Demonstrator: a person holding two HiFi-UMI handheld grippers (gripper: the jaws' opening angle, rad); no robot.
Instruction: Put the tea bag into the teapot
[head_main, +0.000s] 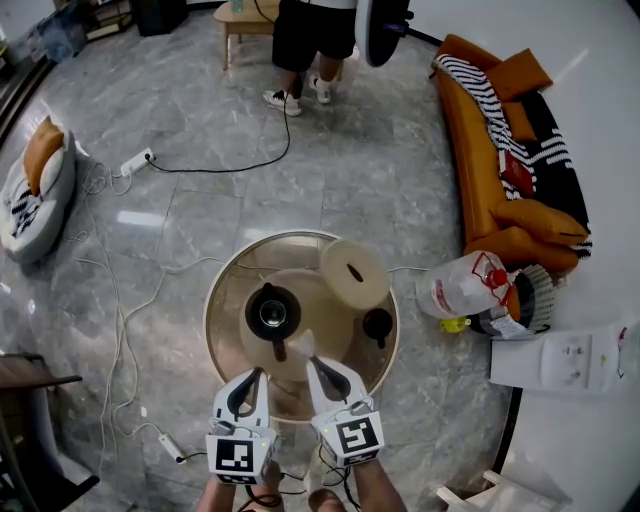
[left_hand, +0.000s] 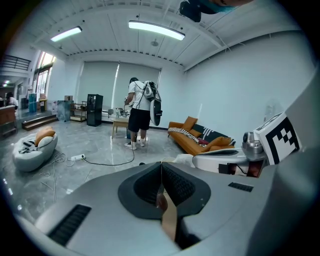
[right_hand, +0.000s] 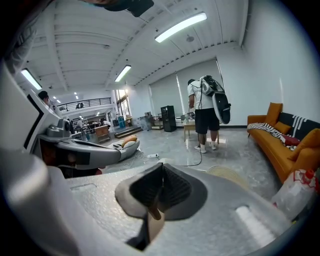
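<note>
Pale tan paper tea bag (head_main: 303, 344) outside pot, held above round glass table (head_main: 215, 300). Left gripper (head_main: 259, 374): jaws clamped on bag's left edge. Black open-topped teapot (head_main: 272, 312) just beyond, apart from bag. Right gripper (head_main: 313, 364): jaws clamped on bag's right edge. Beige round disc (head_main: 354, 272) and small black round piece (head_main: 378, 324) further right.

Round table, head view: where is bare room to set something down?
Bare: table's left rim beside the teapot; the middle between teapot and beige disc. Crowded: the right, with disc and small black cup; the near edge, under left gripper and right gripper with tea bag.
</note>
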